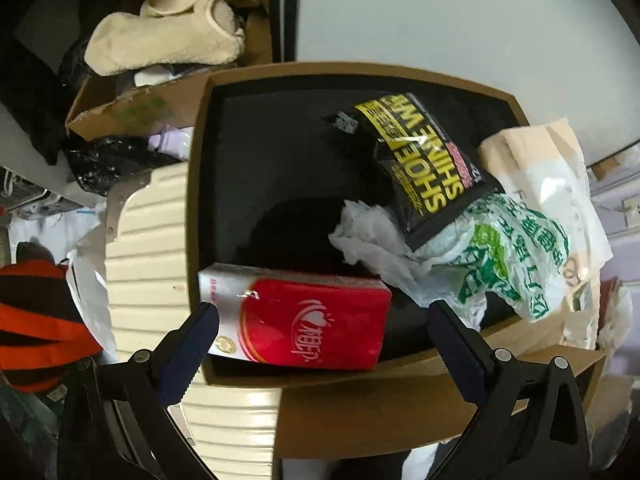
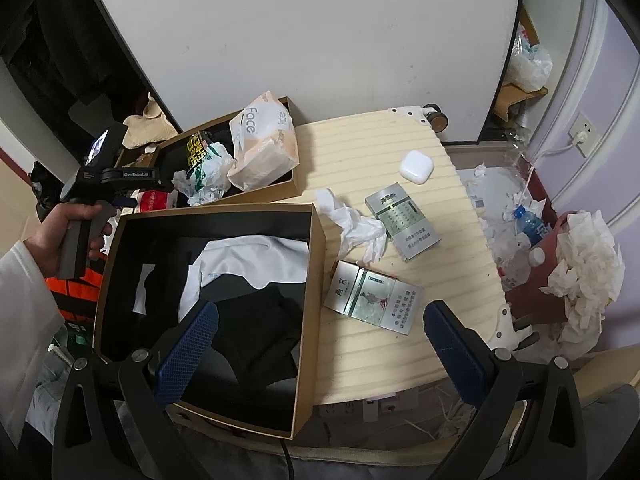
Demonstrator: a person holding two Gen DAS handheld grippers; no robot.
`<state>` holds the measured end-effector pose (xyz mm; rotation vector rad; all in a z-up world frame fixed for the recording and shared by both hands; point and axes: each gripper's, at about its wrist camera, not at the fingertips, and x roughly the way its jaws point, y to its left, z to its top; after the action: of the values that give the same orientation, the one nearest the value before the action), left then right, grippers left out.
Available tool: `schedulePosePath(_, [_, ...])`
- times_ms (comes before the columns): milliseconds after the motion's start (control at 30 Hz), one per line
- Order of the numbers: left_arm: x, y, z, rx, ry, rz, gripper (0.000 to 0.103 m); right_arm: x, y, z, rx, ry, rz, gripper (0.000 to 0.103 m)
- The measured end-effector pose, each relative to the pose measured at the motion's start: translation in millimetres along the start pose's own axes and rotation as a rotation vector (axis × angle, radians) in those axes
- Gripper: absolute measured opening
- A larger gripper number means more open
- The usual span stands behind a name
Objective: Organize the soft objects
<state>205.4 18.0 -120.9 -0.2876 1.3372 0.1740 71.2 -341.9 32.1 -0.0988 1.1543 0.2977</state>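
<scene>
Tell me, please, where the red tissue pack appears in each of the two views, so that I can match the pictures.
Left wrist view: the red tissue pack lies at lower centre, in the near end of the black-lined box, between the open fingers of the left gripper.
Right wrist view: only a red sliver at far left, behind that gripper.
Shared landmark: the black-and-yellow packet.

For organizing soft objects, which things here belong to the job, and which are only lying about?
Belong to the job:
red tissue pack
green-printed plastic bag
crumpled tissue
folded clothes
far box
near box

Lying about:
cigarette packs
white earbud case
water bottle
</scene>
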Motion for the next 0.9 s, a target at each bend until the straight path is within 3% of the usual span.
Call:
schedulePosePath(500, [23,16,4,-0.002,0.02,0.038,0.103,5,3,-2,-0.002,0.038,0.005,0.102])
schedulePosePath(733, [39,7,5,0.043,0.09,0.088,0.102,8,4,-2,-0.001,0.047,0.007,0.102])
schedulePosePath(900, [34,8,5,0.002,0.061,0.089,0.098,9,2,-1,0.007,0.048,0.007,0.102])
